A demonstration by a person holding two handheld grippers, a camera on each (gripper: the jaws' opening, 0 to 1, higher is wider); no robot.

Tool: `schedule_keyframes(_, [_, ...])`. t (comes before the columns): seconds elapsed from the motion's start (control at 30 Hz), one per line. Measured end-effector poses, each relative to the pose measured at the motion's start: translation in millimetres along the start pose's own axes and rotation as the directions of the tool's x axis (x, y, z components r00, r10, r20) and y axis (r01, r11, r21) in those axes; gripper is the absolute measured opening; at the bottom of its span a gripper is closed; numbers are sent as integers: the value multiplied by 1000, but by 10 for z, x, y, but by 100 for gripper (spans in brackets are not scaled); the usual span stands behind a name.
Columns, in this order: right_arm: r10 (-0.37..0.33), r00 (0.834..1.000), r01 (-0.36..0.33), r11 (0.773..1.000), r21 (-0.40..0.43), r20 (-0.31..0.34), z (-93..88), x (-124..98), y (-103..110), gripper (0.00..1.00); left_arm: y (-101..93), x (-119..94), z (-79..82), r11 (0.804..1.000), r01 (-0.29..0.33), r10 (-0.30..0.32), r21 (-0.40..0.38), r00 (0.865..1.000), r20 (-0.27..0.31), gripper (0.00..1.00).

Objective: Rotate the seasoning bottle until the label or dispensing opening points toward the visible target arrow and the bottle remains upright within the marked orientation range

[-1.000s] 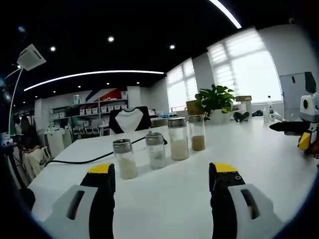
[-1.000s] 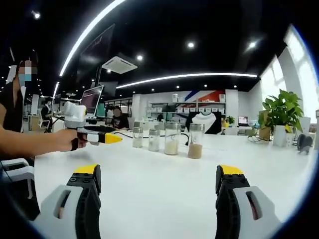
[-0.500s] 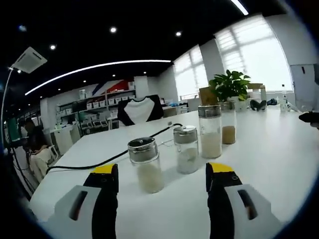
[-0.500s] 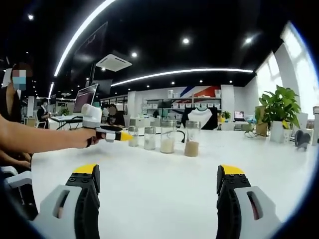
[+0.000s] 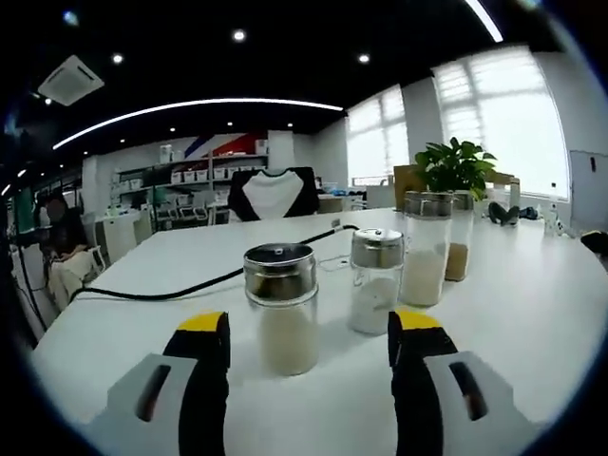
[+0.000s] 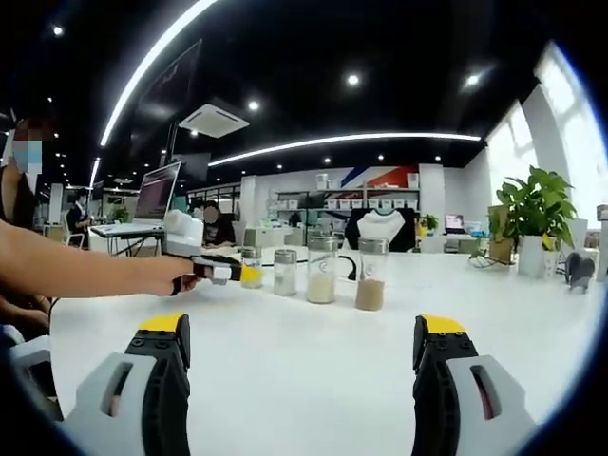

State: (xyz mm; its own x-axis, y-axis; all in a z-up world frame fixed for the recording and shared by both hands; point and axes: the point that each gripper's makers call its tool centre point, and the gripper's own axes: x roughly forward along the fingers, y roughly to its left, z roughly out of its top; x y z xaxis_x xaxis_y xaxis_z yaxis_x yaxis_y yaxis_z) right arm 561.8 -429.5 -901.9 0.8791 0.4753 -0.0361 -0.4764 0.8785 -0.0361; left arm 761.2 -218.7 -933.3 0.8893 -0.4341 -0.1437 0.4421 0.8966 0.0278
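The left gripper (image 5: 299, 332) is standing wide open, its two yellow-tipped jaws flanking the nearest seasoning bottle (image 5: 282, 306) without touching it. That bottle is sitting upright on the white table (image 5: 532, 313), long axis vertical, directly ahead and slightly left of centre between the jaws; it holds a pale powder under a shiny metal cap. No label or target arrow can be made out from here.

Just behind and to its right, a second short bottle (image 5: 374, 279) is standing close, then a taller bottle (image 5: 426, 247) and a bottle of brown seasoning (image 5: 459, 237), the four forming a row running away to the right. A black cable (image 5: 180, 287) is lying across the table behind the row.

In the right gripper view, the right gripper (image 6: 299, 351) is also gaping wide with nothing between its jaws, hanging well back from the row of bottles (image 6: 311, 269), while the person's hand (image 6: 171, 275) is bringing the left gripper's yellow tip right up against the end bottle. The left gripper is clearly the nearer one.

The turn will probably be tight on the right side, where the neighbouring bottle leaves little room for the right jaw; the left side and the near table are open.
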Motion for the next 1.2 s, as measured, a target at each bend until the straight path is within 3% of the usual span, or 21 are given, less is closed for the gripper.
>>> schedule_keyframes(0.17, [20,1000,-20,1000,12,4,1,-53,72,99,63,85,-12,998,-25,26,54,1000,-14,60])
schedule_keyframes(0.27, [31,999,-31,999,11,15,20,-75,126,99,106,110,54,999,-32,32,27,999,14,56])
schedule_keyframes(0.4, [38,999,-38,999,-4,6,8,-49,155,99,214,142,49,995,-75,76,-68,997,19,51])
schedule_keyframes(0.5, [50,999,-50,999,2,5,-10,-44,186,99,241,146,90,994,-89,91,-56,995,37,40])
schedule_keyframes(0.7, [59,998,-59,998,-2,4,-23,-56,201,99,236,208,72,992,-90,95,-89,994,49,36])
schedule_keyframes(0.93, [50,999,-50,999,-4,7,-13,-78,133,99,224,179,72,992,-121,122,-19,992,29,35])
schedule_keyframes(1.03, [55,998,-55,998,4,10,-11,-90,137,99,117,165,82,992,-79,78,96,997,5,35])
schedule_keyframes(1.1, [58,998,-58,998,3,9,-10,-87,139,99,71,139,169,984,-80,76,159,997,35,35])
schedule_keyframes(1.2, [60,998,-60,998,4,11,-5,-91,133,99,-59,97,261,991,-30,22,130,998,61,34])
